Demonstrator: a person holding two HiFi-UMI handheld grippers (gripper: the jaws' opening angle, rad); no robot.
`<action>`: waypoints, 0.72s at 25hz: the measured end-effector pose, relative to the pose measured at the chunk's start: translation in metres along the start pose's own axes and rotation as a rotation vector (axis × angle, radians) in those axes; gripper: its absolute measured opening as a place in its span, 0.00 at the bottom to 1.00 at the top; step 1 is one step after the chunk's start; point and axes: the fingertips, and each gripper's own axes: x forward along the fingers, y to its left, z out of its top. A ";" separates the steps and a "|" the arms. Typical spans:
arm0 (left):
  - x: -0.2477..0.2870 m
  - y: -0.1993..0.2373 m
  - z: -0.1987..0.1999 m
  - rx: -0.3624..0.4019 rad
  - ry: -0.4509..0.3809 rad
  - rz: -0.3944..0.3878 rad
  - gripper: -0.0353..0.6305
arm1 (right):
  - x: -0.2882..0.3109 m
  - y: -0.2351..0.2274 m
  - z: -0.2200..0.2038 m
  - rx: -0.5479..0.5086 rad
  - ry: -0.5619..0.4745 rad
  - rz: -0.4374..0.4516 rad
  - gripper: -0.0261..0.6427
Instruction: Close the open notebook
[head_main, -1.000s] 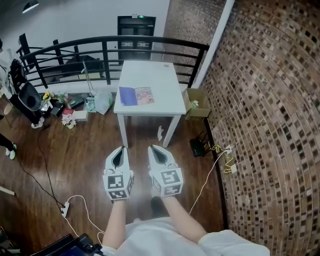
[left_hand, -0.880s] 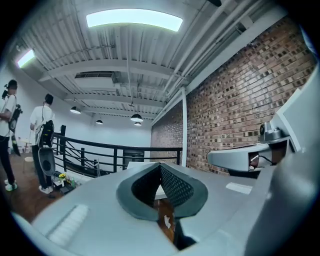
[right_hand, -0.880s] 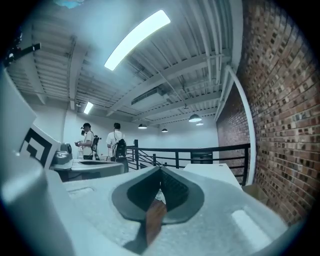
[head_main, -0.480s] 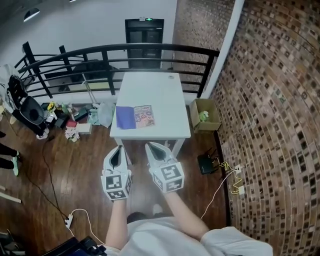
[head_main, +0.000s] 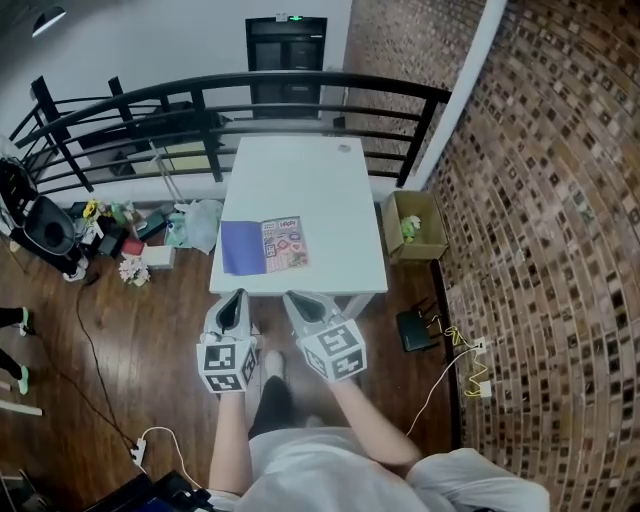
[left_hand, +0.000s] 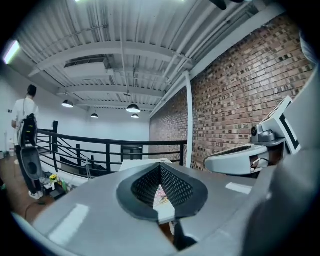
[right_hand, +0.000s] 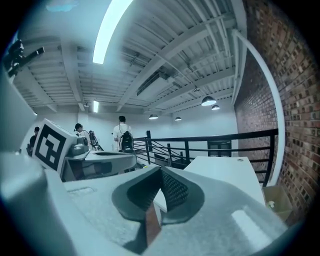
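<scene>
The open notebook (head_main: 264, 246) lies flat near the front left of the white table (head_main: 320, 190), with a plain blue page on the left and a colourful printed page on the right. Both grippers hang side by side just short of the table's near edge, below the notebook and apart from it. My left gripper (head_main: 236, 295) is shut with nothing in it, and my right gripper (head_main: 294, 297) is shut and empty too. In the left gripper view the jaws (left_hand: 160, 168) meet, and a strip of the printed page (left_hand: 161, 196) shows below them. In the right gripper view the jaws (right_hand: 161, 173) meet before the table top (right_hand: 225, 170).
A black railing (head_main: 200, 95) runs behind the table. A cardboard box (head_main: 413, 227) stands on the floor at its right, beside the brick wall (head_main: 560, 200). Bags and clutter (head_main: 120, 235) lie on the wood floor at the left. Cables (head_main: 455, 350) trail on the floor.
The person has walked up to the table, so the table and notebook sit closer and larger in the head view. Both grippers now reach its near edge, still shut.
</scene>
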 end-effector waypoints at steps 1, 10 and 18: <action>0.015 0.007 0.001 0.000 -0.002 -0.008 0.08 | 0.013 -0.008 0.000 -0.005 0.007 0.001 0.03; 0.127 0.120 -0.006 0.021 0.062 -0.057 0.08 | 0.153 -0.080 0.042 -0.034 0.044 -0.017 0.03; 0.159 0.220 -0.093 0.059 0.249 -0.121 0.08 | 0.222 -0.095 -0.001 -0.031 0.187 0.027 0.03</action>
